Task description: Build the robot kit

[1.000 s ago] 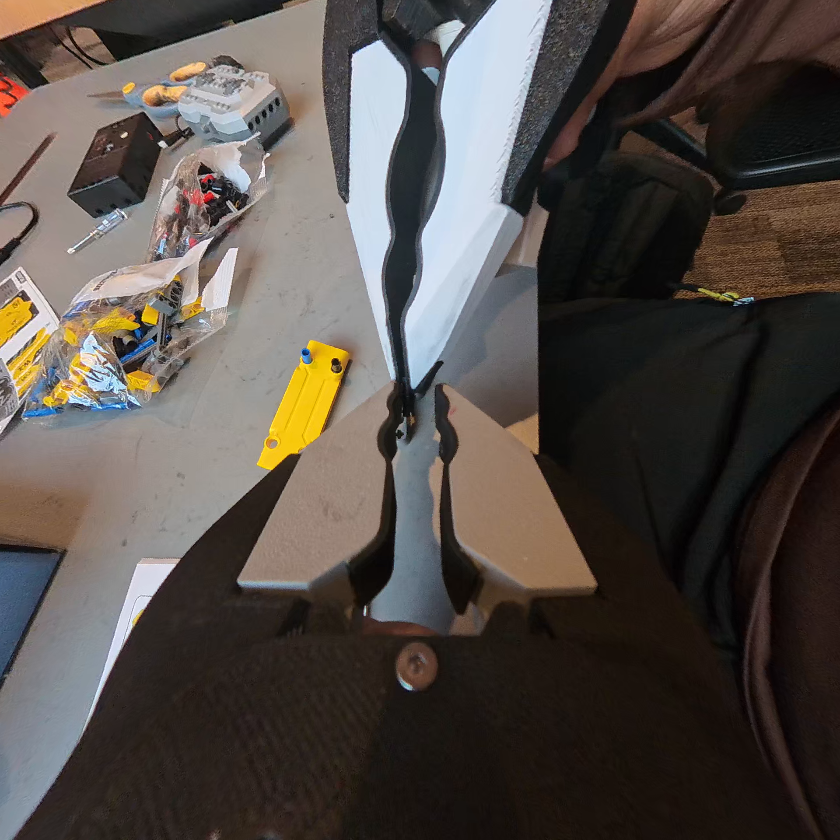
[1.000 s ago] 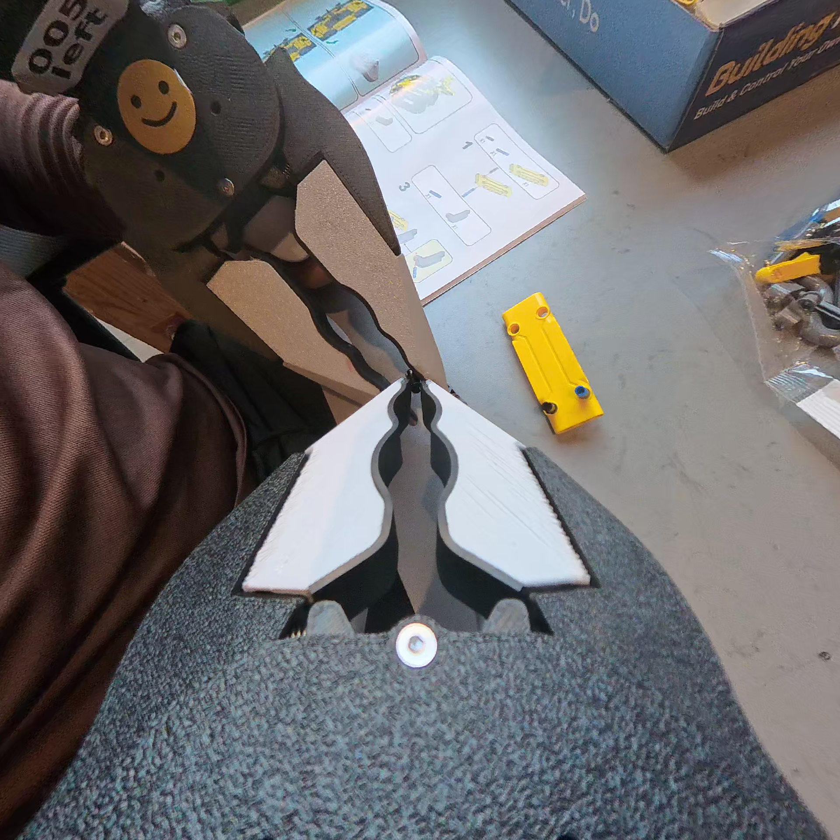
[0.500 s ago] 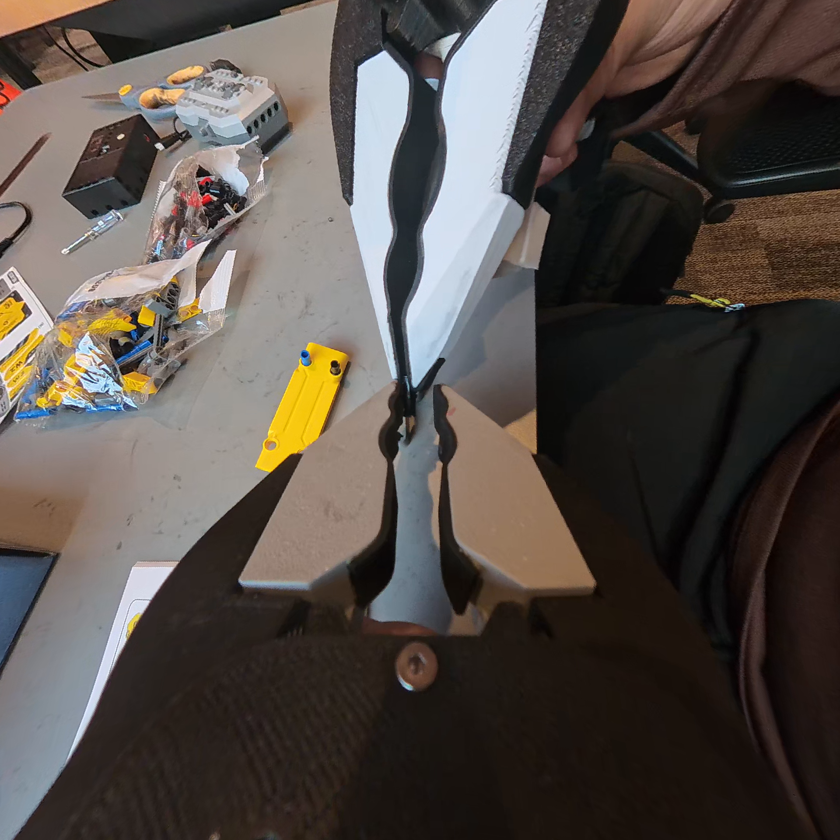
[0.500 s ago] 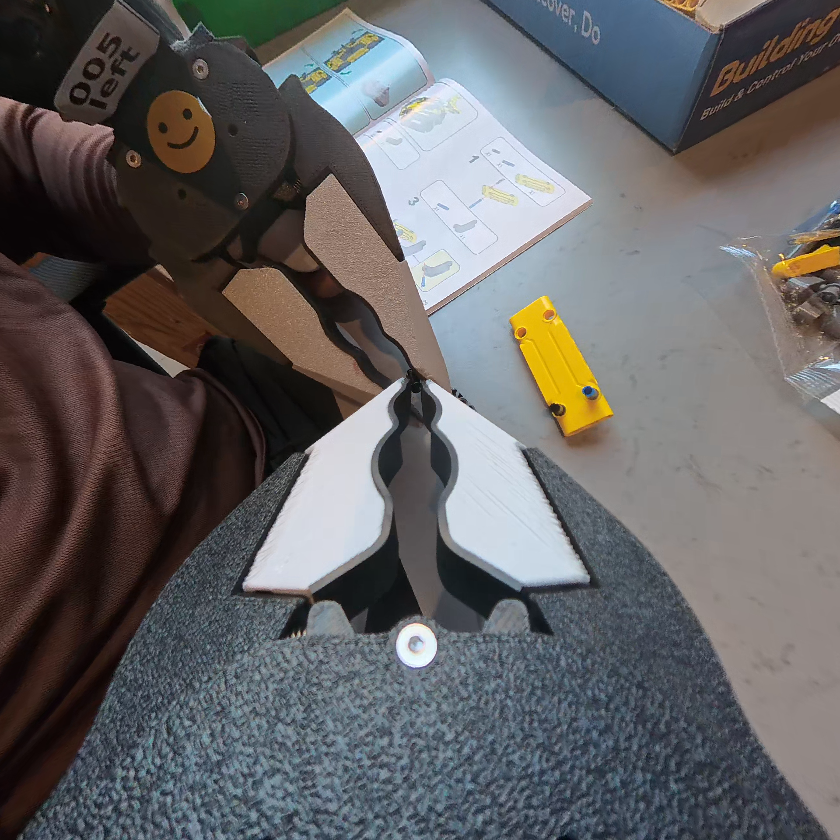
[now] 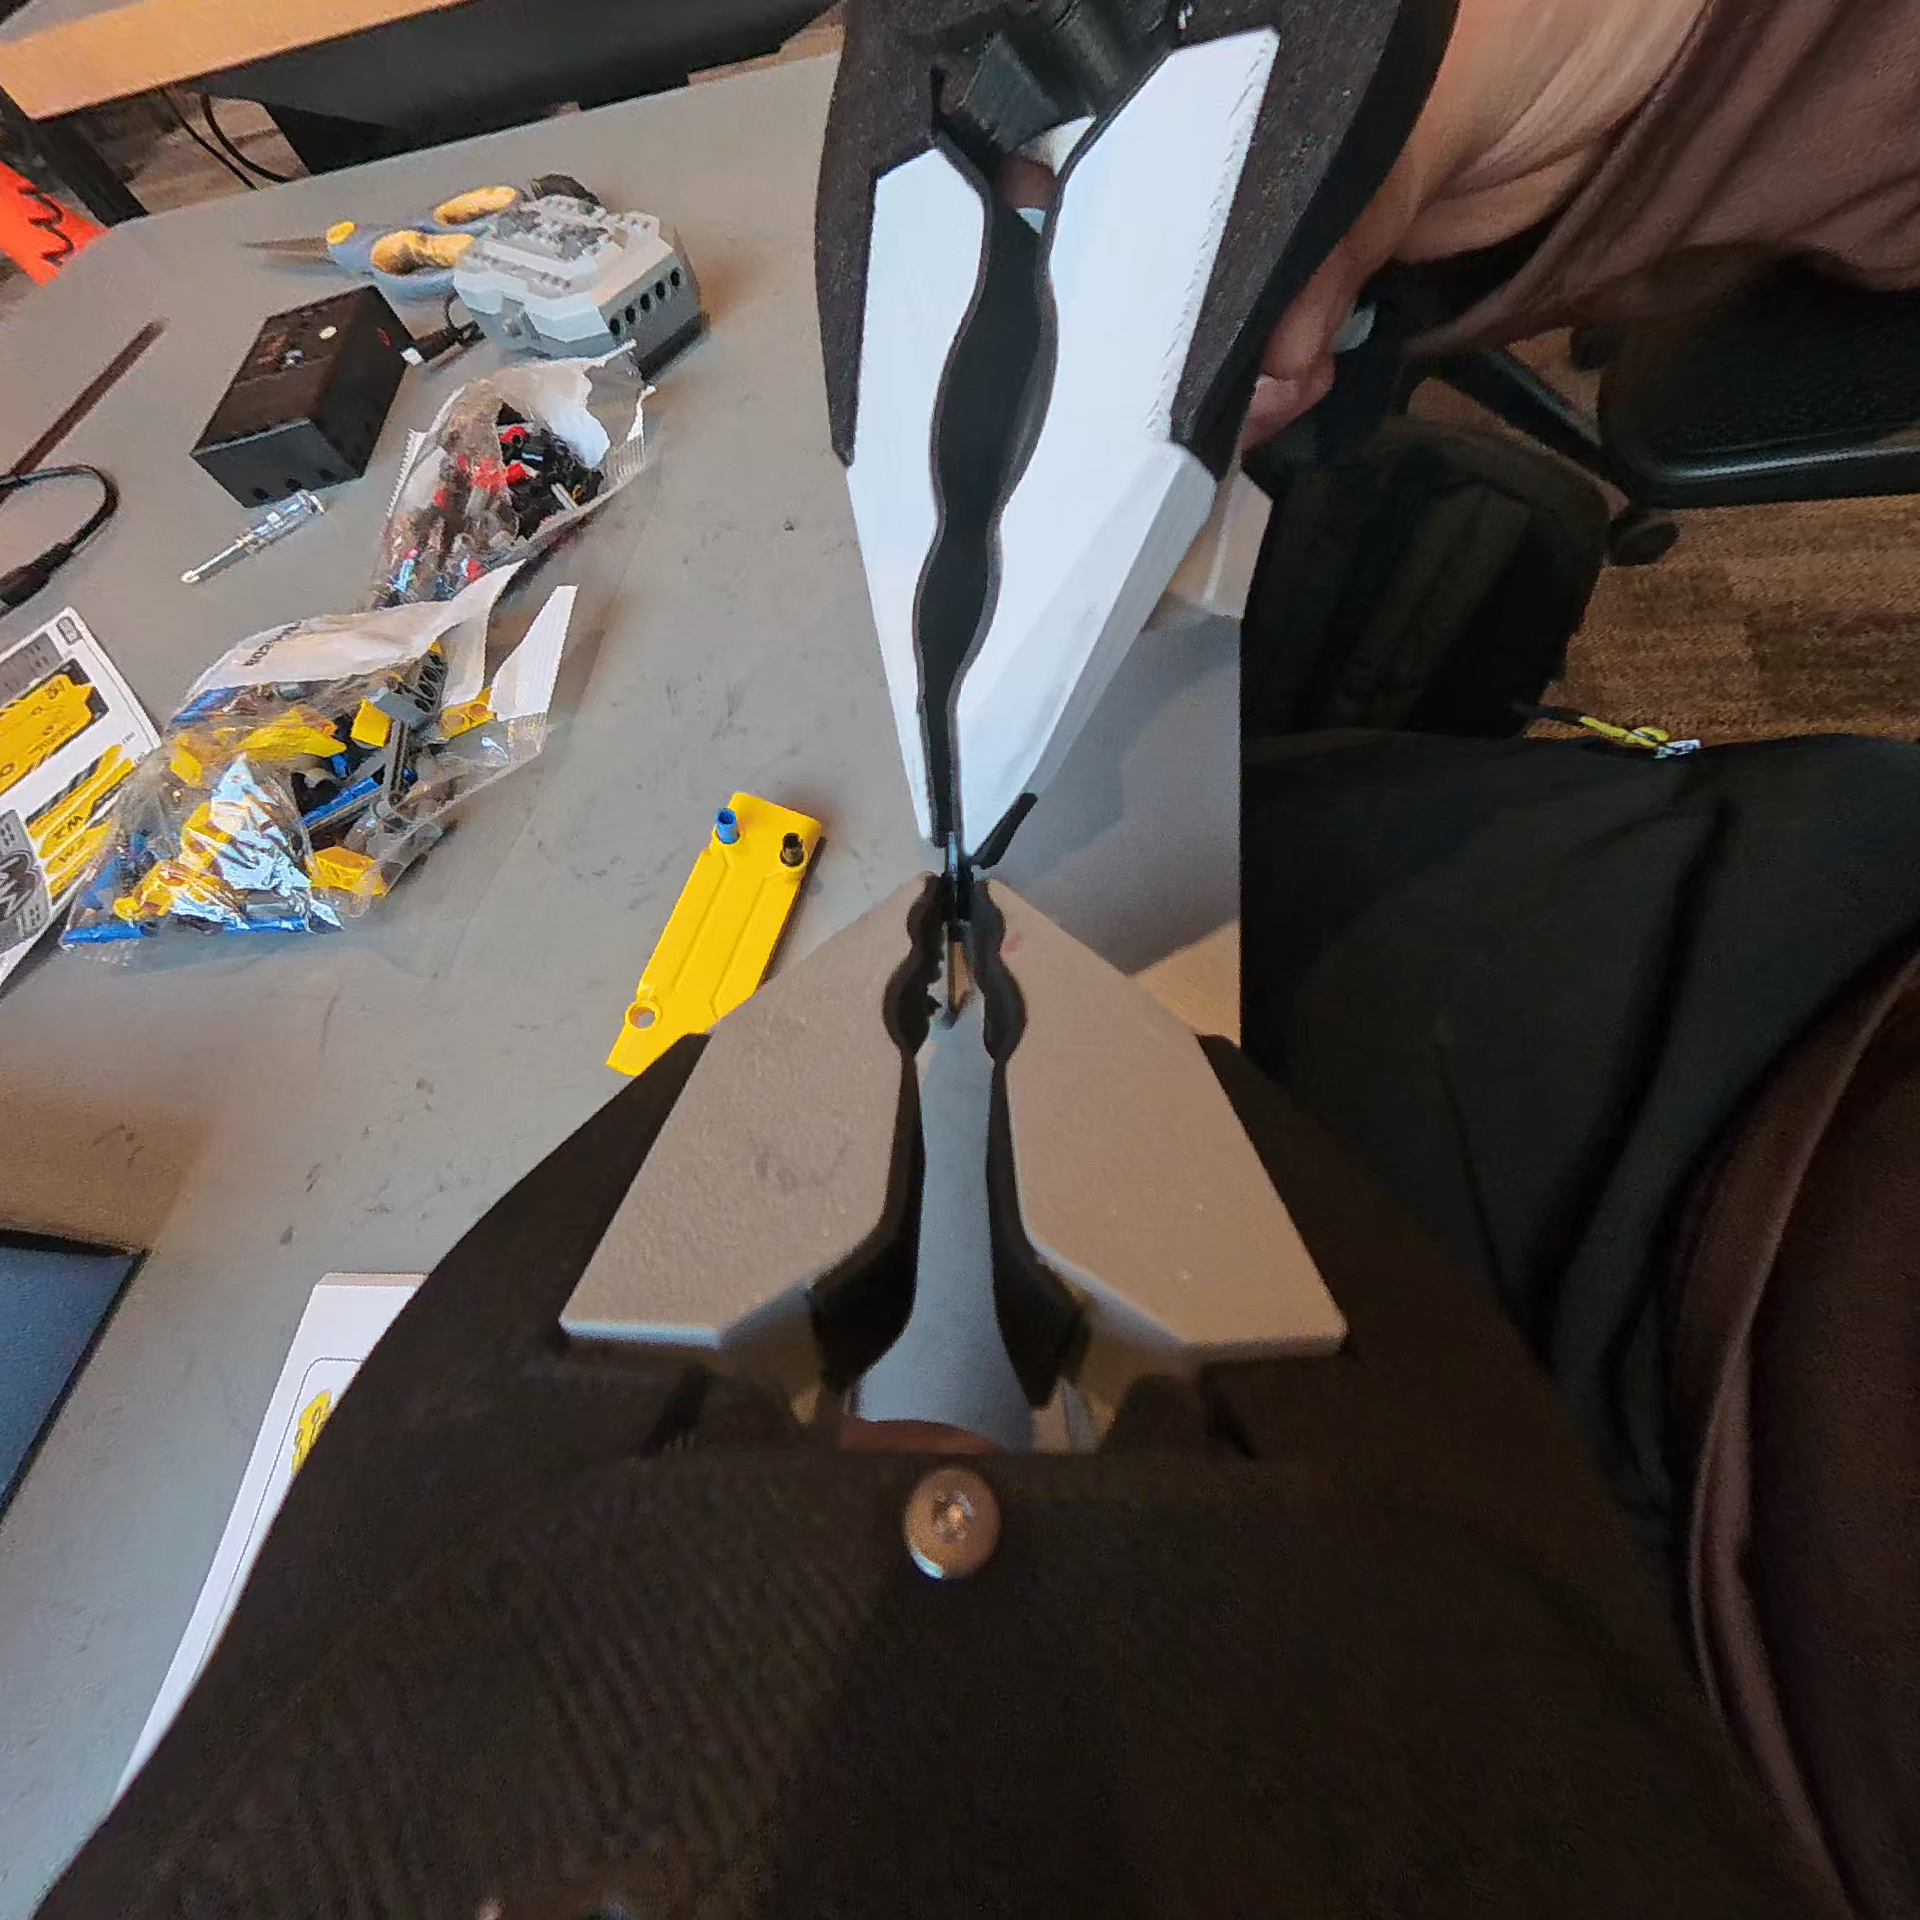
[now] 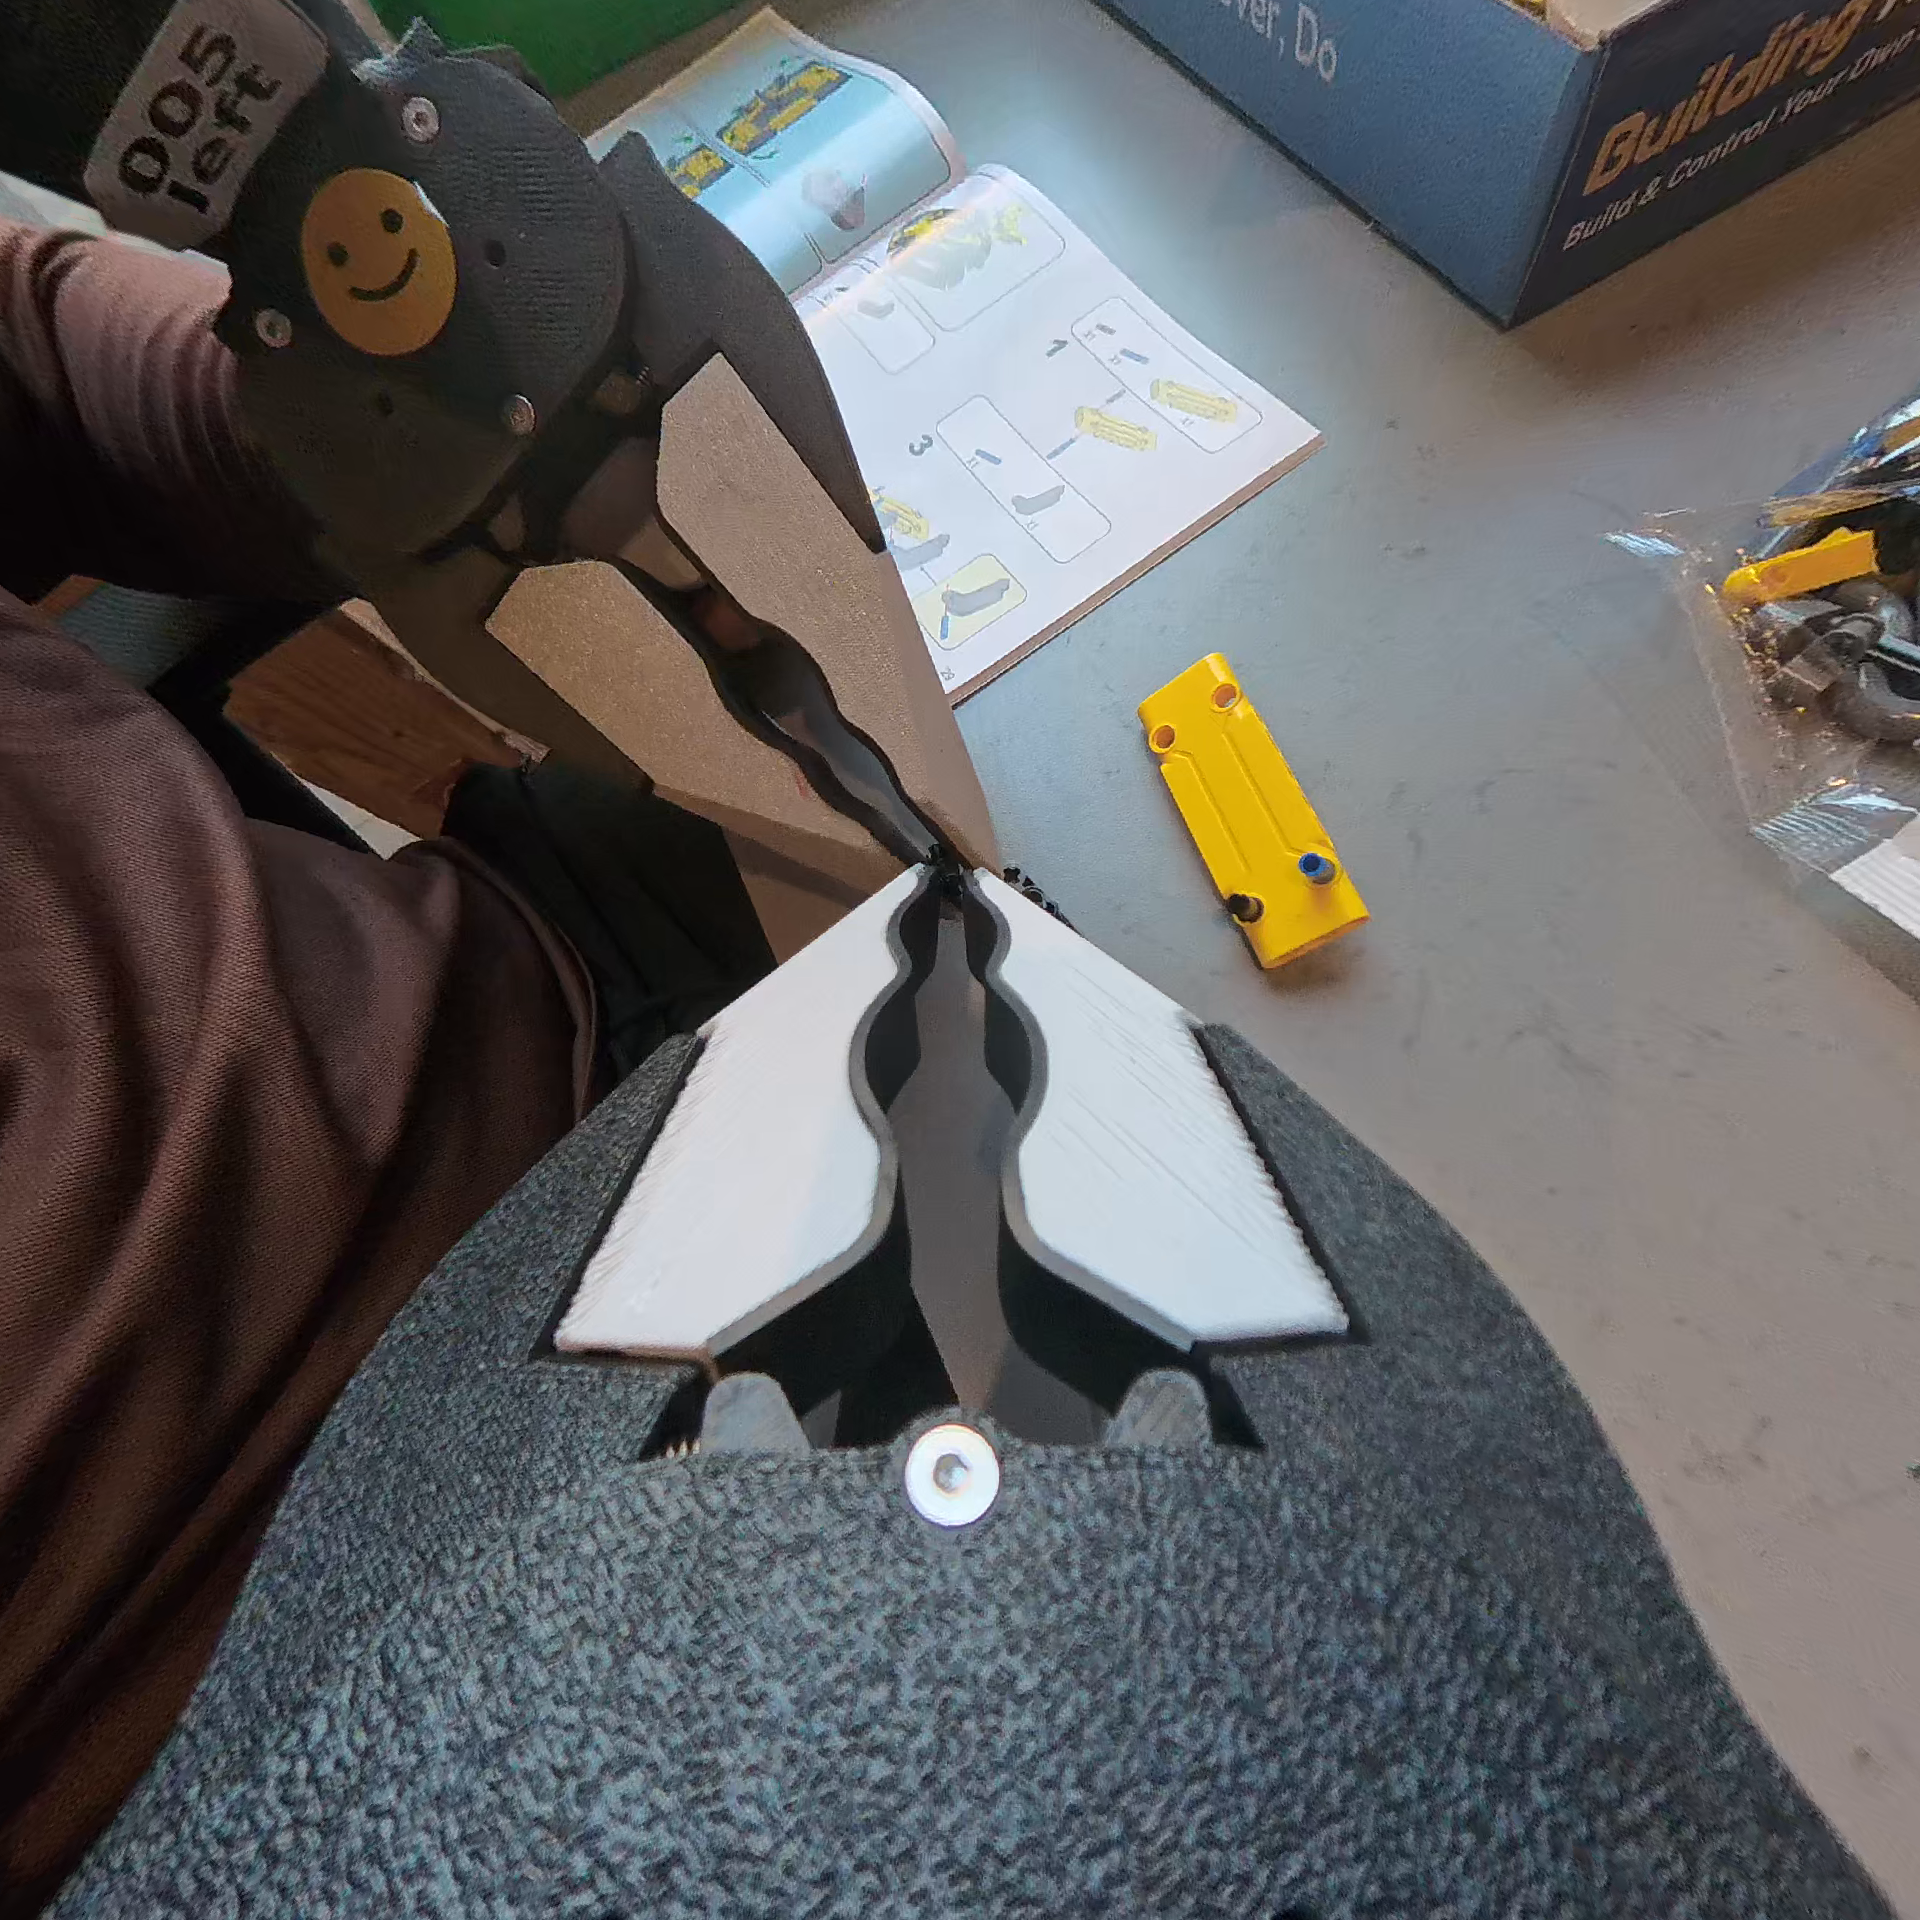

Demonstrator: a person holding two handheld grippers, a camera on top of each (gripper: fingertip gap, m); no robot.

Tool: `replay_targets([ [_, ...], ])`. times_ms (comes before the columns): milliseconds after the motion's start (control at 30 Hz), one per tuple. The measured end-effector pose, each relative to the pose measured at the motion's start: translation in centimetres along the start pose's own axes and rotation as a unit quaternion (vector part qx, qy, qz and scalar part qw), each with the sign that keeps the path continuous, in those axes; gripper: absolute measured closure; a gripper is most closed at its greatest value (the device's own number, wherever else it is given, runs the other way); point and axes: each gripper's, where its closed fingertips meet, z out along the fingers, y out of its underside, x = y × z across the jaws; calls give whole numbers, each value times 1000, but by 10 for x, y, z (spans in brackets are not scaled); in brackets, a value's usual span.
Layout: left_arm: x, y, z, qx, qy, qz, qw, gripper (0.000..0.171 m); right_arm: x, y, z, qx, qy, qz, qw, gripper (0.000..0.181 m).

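My left gripper point(image 5: 954, 902) has grey fingers and is shut on a small black pin point(image 5: 956, 940) just over the near edge of the grey table point(image 5: 416, 1091). My right gripper point(image 6: 948, 885), with white fingers, meets it tip to tip and is shut on the same small black piece point(image 6: 943, 879). The right gripper shows from above in the left wrist view point(image 5: 951, 826). The left gripper shows in the right wrist view point(image 6: 930, 847). A flat yellow panel point(image 5: 727, 925) lies on the table just left of the tips, with a blue pin and a black pin in one end; it also shows in the right wrist view point(image 6: 1252, 810).
Two opened bags of small parts point(image 5: 291, 790) point(image 5: 499, 488) lie left of the panel. Behind them are a black box point(image 5: 301, 395), a grey block point(image 5: 577, 275) and scissors point(image 5: 416, 229). An open booklet point(image 6: 1039, 416) and a blue carton point(image 6: 1507, 135) lie beyond. A person's lap point(image 5: 1558, 987) is at right. Left and right tips are no more than a few centimetres apart. The blue carton point(image 6: 1507, 135) is about equally far from each gripper, around 20 cm.
My left gripper's fingers have closed in on the small black pin. Both grippers stayed tip to tip and drifted only slightly.
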Motion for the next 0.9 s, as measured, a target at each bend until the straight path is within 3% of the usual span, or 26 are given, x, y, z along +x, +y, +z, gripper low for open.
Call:
replay_targets([
  [367, -2, -7, -2, 22, -24, 24, 999, 170, -5, -4, -4, 21, -33, 20, 999, 168],
  [900, -5, -9, -3, 30, -13, 0, 999, 170, -2, -10, -3, 41, -26, 23, 999, 177],
])
